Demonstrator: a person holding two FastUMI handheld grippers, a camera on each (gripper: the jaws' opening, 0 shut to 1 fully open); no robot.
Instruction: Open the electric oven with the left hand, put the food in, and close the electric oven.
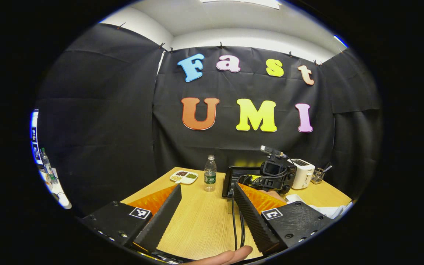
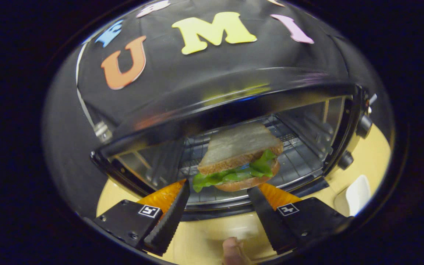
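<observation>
On wooden table [image 1: 201, 221], water bottle [image 1: 210, 173], snack tray [image 1: 184, 177], white toaster [image 1: 302, 173]

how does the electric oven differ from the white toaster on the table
The electric oven is dark with a shiny metal top, while the toaster is white. The oven stands open at the front, with a sandwich on its wire rack; the toaster takes bread through slots on its top, and nothing sticks up from them. Both sit on the wooden table.
</observation>
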